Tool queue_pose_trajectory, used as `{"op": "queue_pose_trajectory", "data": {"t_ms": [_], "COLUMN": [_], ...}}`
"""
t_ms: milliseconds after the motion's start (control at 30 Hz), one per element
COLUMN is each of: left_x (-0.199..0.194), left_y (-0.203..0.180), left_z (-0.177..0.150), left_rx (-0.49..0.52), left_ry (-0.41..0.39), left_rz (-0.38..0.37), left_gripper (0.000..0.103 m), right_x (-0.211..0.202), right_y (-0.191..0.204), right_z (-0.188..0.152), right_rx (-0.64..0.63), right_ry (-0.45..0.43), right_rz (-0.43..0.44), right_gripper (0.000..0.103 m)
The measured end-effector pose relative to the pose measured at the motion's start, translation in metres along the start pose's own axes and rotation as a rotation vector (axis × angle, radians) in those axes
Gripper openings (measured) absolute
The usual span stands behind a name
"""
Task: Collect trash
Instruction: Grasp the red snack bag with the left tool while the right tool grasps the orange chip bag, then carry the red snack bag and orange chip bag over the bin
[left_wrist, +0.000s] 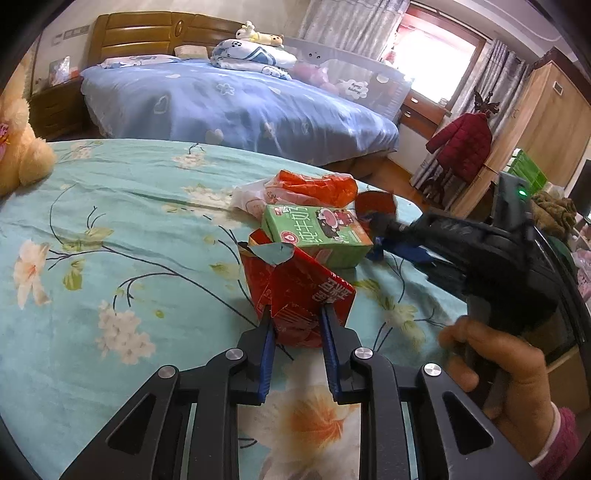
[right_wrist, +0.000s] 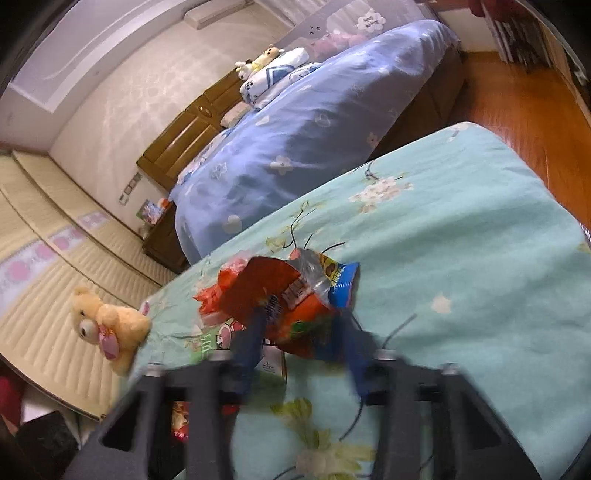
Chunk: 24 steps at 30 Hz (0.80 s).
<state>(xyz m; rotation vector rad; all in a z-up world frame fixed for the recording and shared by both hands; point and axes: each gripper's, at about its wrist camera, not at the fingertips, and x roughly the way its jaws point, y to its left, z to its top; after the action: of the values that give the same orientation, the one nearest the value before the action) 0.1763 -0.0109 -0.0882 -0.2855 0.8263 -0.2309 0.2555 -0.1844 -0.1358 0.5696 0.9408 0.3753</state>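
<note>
Pick-up step, L to R on the teal floral bedsheet (left_wrist: 110, 229): left gripper (left_wrist: 297, 325) nipped on the crumpled red paper carton (left_wrist: 295, 291) at frame centre, green milk carton (left_wrist: 317, 230) loose behind, right gripper (right_wrist: 299, 321) clamping the orange-blue foil snack bag (right_wrist: 291, 295) w/ jaws half closed; next, prob. lift both clear.

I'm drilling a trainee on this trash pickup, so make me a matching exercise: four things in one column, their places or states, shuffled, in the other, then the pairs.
Things:
1. crumpled red paper carton
2. green cardboard milk box
3. orange-and-blue foil snack bag
4. tan plush teddy bear

Places or states:
A. lying loose on the teal floral bedspread, no gripper on it
B. between the fingers of the left gripper
C. at the bedspread's edge, away from the trash
D. between the fingers of the right gripper

Pairs: 1-B, 2-A, 3-D, 4-C
</note>
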Motion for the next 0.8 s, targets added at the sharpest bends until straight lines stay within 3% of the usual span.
{"op": "queue_pose_trajectory", "data": {"t_ms": [267,800], "left_x": [-0.003,-0.009], "left_y": [0.0,-0.053], "left_z": [-0.001,-0.024], "left_rx": [0.008,0.126], "left_ry": [0.004,0.022], "left_rz": [-0.018,-0.092], "left_gripper": [0.021,0.021], "right_x": [-0.032,-0.124], "right_y": [0.004,-0.023], "right_z": [-0.015,-0.062], "right_rx": [-0.061,-0.076], "right_ry": [-0.046,-0.099], "right_rz": [-0.014,-0.064], "right_gripper": [0.005,0.005]}}
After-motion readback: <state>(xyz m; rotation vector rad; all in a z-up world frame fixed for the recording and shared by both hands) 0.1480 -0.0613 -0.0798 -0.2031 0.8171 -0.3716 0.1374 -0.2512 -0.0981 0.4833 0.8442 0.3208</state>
